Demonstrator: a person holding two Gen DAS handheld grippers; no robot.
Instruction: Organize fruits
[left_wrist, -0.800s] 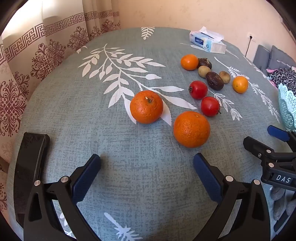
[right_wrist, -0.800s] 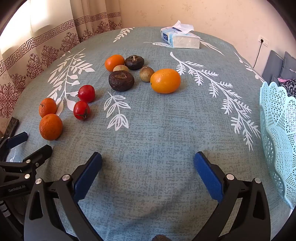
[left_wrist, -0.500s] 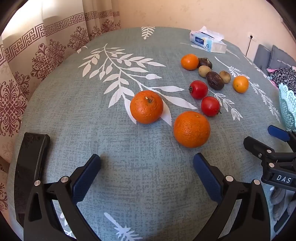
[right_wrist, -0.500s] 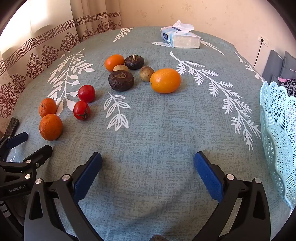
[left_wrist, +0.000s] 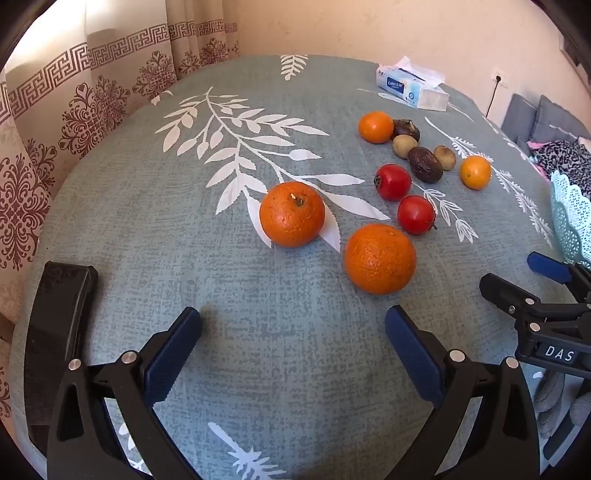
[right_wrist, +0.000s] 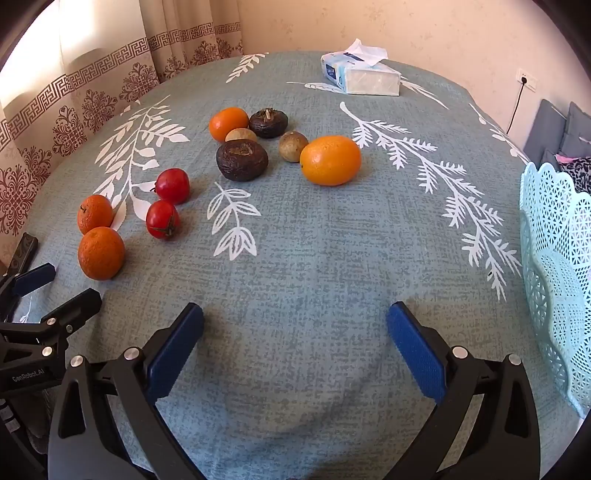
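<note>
Fruit lies loose on the blue-green tablecloth. Two oranges (left_wrist: 291, 213) (left_wrist: 379, 258) sit just ahead of my left gripper (left_wrist: 293, 317), which is open and holds nothing. Behind them are two red tomatoes (left_wrist: 392, 181) (left_wrist: 416, 214), dark brown fruits (left_wrist: 424, 164), small tan fruits (left_wrist: 404, 145) and two more oranges (left_wrist: 375, 126) (left_wrist: 475, 172). My right gripper (right_wrist: 295, 314) is open over bare cloth, with the big orange (right_wrist: 330, 159) and a dark fruit (right_wrist: 242, 160) farther off. A pale turquoise lattice basket (right_wrist: 554, 273) stands at its right.
A tissue box (right_wrist: 360, 75) rests at the table's far side. A black flat object (left_wrist: 61, 325) lies at the table's left edge by the patterned curtain (left_wrist: 74, 110). A wall socket with a cable (right_wrist: 524, 79) and grey cushions are at the back right.
</note>
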